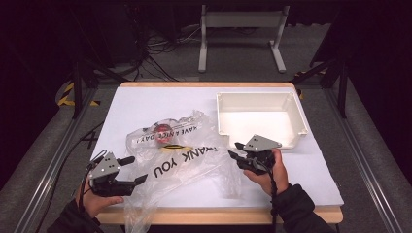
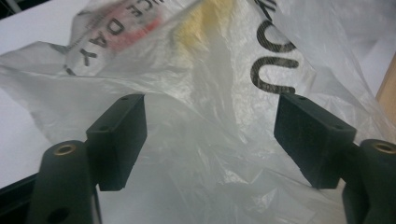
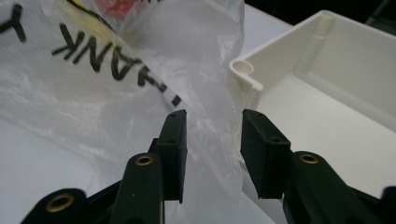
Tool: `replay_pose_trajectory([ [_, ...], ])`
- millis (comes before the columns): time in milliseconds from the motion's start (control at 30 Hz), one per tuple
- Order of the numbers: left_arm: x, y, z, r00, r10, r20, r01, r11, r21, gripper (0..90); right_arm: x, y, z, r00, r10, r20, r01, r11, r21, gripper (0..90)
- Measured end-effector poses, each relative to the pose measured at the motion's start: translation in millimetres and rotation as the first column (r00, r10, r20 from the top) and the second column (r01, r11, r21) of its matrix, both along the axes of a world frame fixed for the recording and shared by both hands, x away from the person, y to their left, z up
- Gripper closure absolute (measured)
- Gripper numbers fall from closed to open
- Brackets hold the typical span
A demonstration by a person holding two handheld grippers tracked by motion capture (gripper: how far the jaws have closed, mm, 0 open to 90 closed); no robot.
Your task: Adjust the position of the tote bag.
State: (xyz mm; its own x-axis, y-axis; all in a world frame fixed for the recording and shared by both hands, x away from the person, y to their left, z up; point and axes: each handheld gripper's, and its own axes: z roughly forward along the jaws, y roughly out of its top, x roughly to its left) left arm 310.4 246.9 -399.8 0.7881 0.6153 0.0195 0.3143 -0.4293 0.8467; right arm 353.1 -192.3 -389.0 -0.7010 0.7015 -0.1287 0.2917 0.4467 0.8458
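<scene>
A thin, clear plastic bag (image 1: 182, 155) printed with "THANK YOU" lies crumpled on the white table (image 1: 145, 104), spread between the two claws. The left gripper (image 1: 138, 172) stands wide, its pads well apart with loose film sagging in the gap but not pinched. The right gripper (image 1: 234, 150) is parted more narrowly, a fold of the bag hanging between its pads, again unpressed as far as I can see. Something red (image 1: 161, 128) sits inside the bag, ahead of both claws. A white bin (image 1: 301, 119) stands just beside the right claw, on its far side. My worry is that slippery film: with neither claw biting, the near corner drooping over the table edge below the left claw could drag the bag off. The right claw could also knock the bin's corner when it closes.
</scene>
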Motion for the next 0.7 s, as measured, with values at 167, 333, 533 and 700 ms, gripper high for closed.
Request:
replay_pose_trajectory([
  [167,-5.2,2.3,5.8,0.9997,0.017,0.018,-0.017,0.9998,-0.008,20.7,-13.3,3.5,13.0,0.9945,0.104,0.011,-0.104,0.9941,0.029,82.4],
  [333,-14.0,4.3,13.5,0.9993,-0.013,0.035,0.014,0.9992,-0.038,25.4,-26.4,21.1,8.4,0.9779,0.208,-0.020,-0.208,0.9780,0.017,86.7],
  [533,-17.4,-31.6,-3.4,0.9858,-0.167,-0.020,0.167,0.9860,0.005,27.1,-29.0,39.1,-6.2,0.9705,0.236,-0.048,-0.238,0.9708,-0.032,80.9],
  [700,-16.6,-61.4,-19.6,0.9582,-0.266,-0.104,0.276,0.9566,0.093,33.8,-22.9,41.9,-16.9,0.9702,0.231,-0.072,-0.235,0.9711,-0.044,67.6],
])
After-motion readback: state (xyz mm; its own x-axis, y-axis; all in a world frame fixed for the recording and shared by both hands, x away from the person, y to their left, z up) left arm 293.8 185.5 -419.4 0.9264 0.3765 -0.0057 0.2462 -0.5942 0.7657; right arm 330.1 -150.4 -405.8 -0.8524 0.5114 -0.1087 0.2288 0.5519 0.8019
